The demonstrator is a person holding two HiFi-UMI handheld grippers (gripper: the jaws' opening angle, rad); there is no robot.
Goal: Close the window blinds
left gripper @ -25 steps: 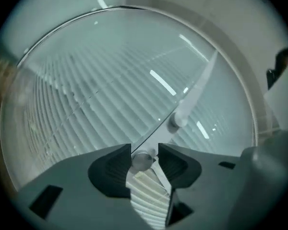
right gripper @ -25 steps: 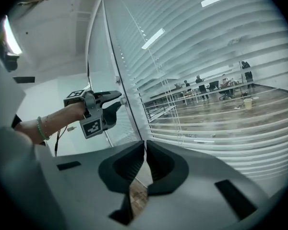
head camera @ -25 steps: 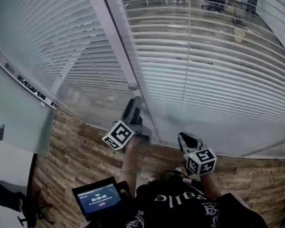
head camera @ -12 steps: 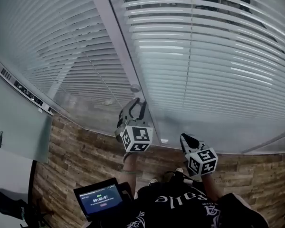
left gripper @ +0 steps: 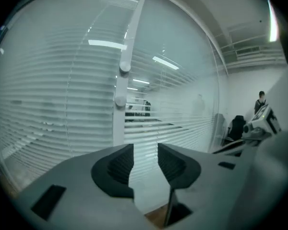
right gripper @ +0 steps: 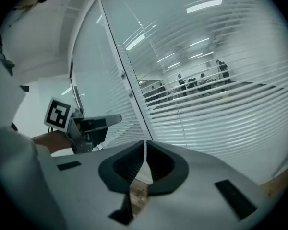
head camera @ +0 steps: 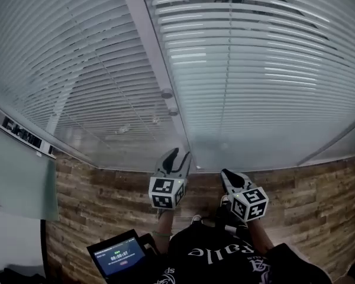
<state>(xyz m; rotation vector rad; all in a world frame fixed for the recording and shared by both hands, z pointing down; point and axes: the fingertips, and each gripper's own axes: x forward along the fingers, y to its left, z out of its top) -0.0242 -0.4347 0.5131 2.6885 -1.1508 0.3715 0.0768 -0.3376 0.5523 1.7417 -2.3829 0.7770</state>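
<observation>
The window blinds (head camera: 254, 70) fill the whole upper part of the head view, their horizontal slats running across two panes split by a pale upright post (head camera: 148, 34). Two round knobs (head camera: 167, 93) sit on that post, one just below the other, a little left of the frame's middle.

The left gripper (head camera: 178, 155) is at lower centre, pointing up at the foot of the post, with the knobs above it and apart from it. In the left gripper view its jaws stand spread and are opening, with nothing between them; through the gap show only the slats (left gripper: 48, 104) and the post (left gripper: 117, 123), and the knobs (left gripper: 125, 67) hang higher up in the frame. Nothing touches the left gripper (left gripper: 145, 152).

The right gripper (head camera: 227, 174) sits just to the right of the left one in the head view, lower and nearer the wooden floor (head camera: 94, 200), below the right-hand pane. In the right gripper view the right gripper (right gripper: 145, 145) has its jaws pressed together at the tips, holding nothing. The blinds (right gripper: 221, 109) spread across the upper right of that view, with people (right gripper: 201, 83) faintly visible between the slats, and the left gripper (right gripper: 93, 123) shows at centre left.

A small lit screen (head camera: 118, 254) lies at the bottom left of the head view
</observation>
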